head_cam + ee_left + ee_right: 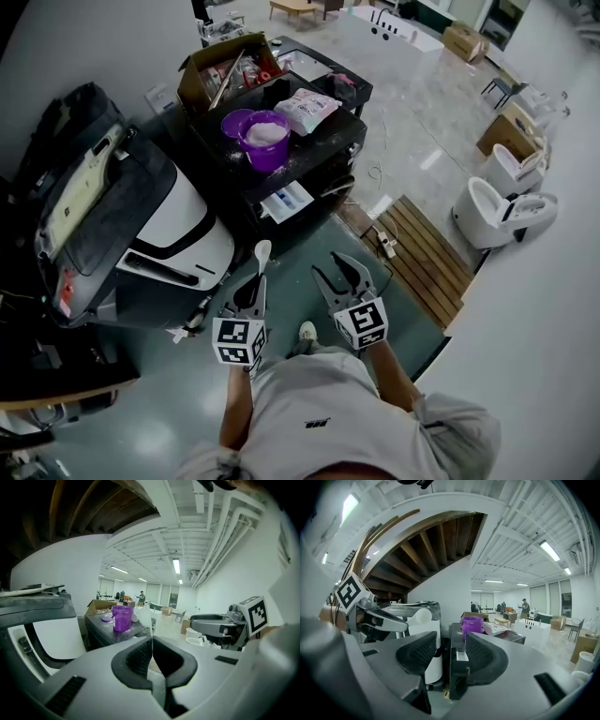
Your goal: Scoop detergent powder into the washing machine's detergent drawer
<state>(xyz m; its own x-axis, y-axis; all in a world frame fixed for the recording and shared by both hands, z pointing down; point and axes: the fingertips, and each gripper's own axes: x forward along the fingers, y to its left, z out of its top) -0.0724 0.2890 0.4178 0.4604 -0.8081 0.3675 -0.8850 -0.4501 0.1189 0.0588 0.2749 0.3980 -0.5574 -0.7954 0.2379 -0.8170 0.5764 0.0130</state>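
My left gripper (255, 283) is shut on the handle of a white spoon (262, 253), whose bowl points away from me; in the left gripper view the thin spoon (145, 616) stands edge-on between the closed jaws (152, 641). My right gripper (333, 270) is open and holds nothing, just right of the left one. A purple tub (266, 137) of white powder stands on the black cart (323, 150) ahead. The white washing machine (183, 220) with a dark raised lid is to the left. In the right gripper view (451, 641) the purple tub (472, 624) shows between the open jaws and the spoon bowl (420, 617) to the left.
On the cart with the tub are a detergent bag (307, 108) and an open cardboard box (225, 70). Wooden boards (427, 248) and a power strip (384, 246) lie on the floor to the right. Two white toilets (497, 211) stand further right.
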